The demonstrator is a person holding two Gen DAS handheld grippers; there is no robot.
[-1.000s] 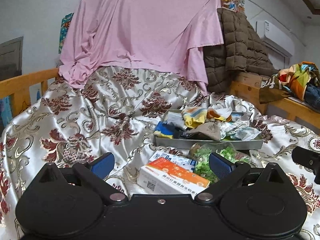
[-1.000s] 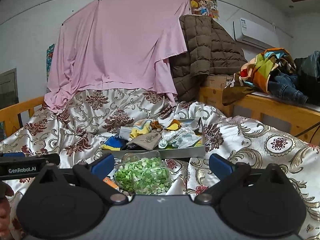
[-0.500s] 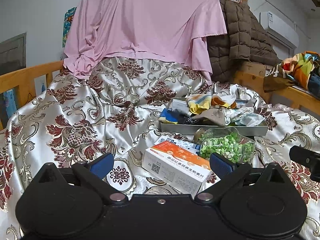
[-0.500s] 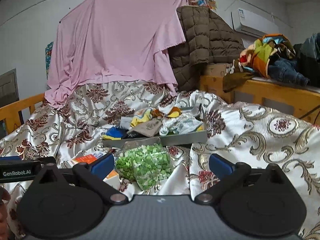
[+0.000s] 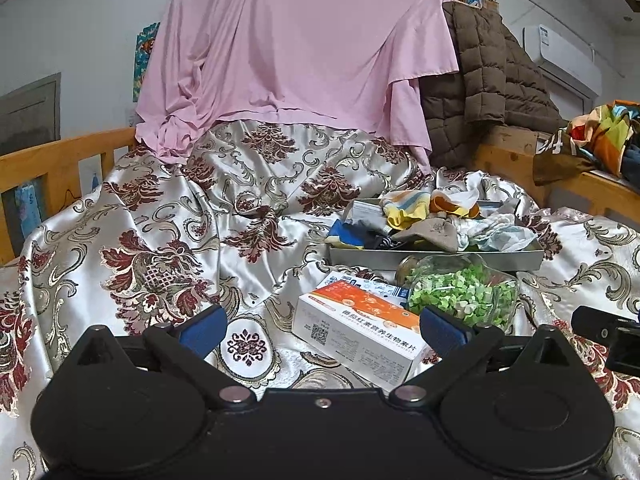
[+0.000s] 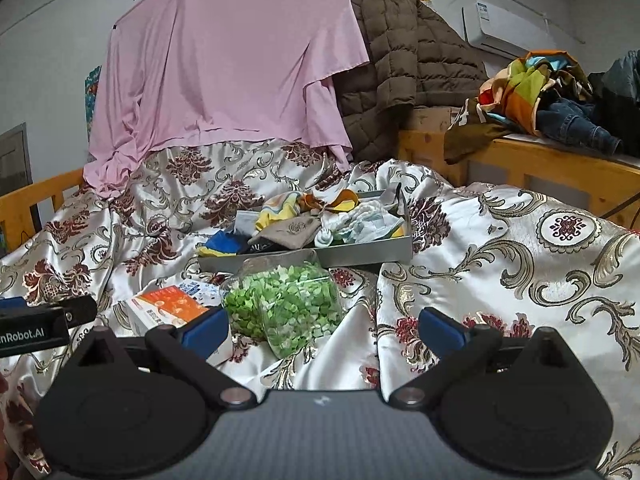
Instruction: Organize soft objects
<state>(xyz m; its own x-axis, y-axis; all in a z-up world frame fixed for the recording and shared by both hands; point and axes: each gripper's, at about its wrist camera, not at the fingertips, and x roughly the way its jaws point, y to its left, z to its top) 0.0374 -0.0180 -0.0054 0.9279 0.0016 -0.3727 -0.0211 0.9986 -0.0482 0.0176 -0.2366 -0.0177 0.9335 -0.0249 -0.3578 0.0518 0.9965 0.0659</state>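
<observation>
behind bag (image 6: 286,308), tray (image 6: 360,254) of cloths (image 6: 296,228)

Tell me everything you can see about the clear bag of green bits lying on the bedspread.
The clear bag is thin, crinkly transparent plastic packed with small light and dark green pieces plus a few pale ones. It lies slumped on the floral satin bedspread, just in front of the grey tray of folded cloths; its far end overlaps the tray's front wall in view. The orange and white box lies close at its left. Neither gripper touches it: the right gripper sits open just before it.
</observation>
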